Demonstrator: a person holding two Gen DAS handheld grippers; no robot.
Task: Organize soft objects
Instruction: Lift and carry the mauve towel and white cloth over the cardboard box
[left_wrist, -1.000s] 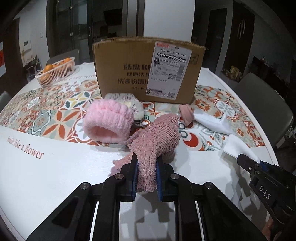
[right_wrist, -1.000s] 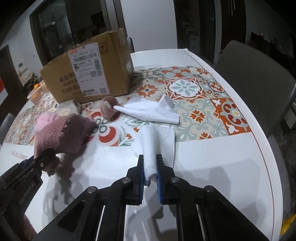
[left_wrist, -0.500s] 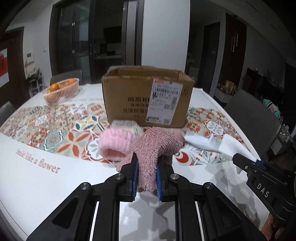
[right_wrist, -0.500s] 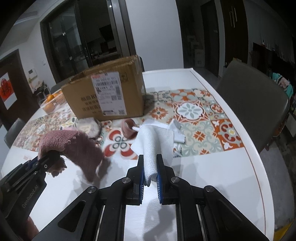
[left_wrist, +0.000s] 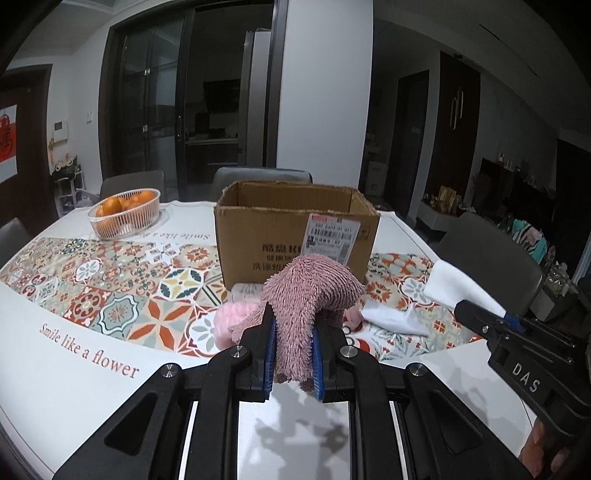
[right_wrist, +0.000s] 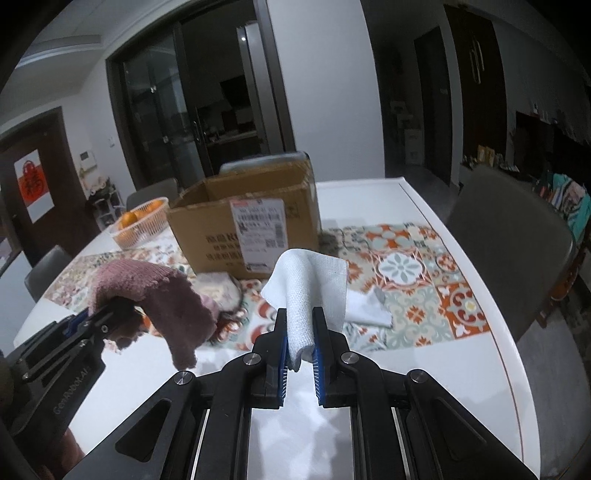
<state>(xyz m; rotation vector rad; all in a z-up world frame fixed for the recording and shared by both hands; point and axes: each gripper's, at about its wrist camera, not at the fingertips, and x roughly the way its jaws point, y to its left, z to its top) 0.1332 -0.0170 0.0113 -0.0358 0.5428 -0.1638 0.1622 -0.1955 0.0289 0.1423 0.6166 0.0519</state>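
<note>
An open cardboard box (left_wrist: 297, 236) stands on the tabletop (left_wrist: 74, 376) ahead of me, flaps up, a white shipping label on its front wall; from here I see only bare brown inner walls near the rim, and I cannot tell what lies at the bottom. To its left, a white slatted plastic basket (left_wrist: 125, 218) holds oranges (left_wrist: 122, 203), round and glossy.

My left gripper (left_wrist: 293, 354) is clamped on a shaggy mauve cloth (left_wrist: 310, 295), a thick chenille-like pile that arches up out of the blue pads and droops forward, lifted above the tabletop in front of the box. My right gripper (right_wrist: 299, 350) is clamped on a white towel (right_wrist: 310, 284), thin with a fine waffle weave, folded into a peak that stands above the pads and hangs to the right.

Below the mauve cloth, on the tabletop, lies a fluffy light-pink band (left_wrist: 232, 321), plush and rounded. Just behind it, against the foot of the box, sits a pale fabric piece (left_wrist: 247, 291) with faint line markings. A flat white cloth (left_wrist: 391, 319), smooth and crumpled at its corners, rests to the right of these on the patterned tile print (left_wrist: 122, 291) that covers the middle of the glossy white tabletop. Grey upholstered chairs (right_wrist: 506, 258) stand around the edge.
</note>
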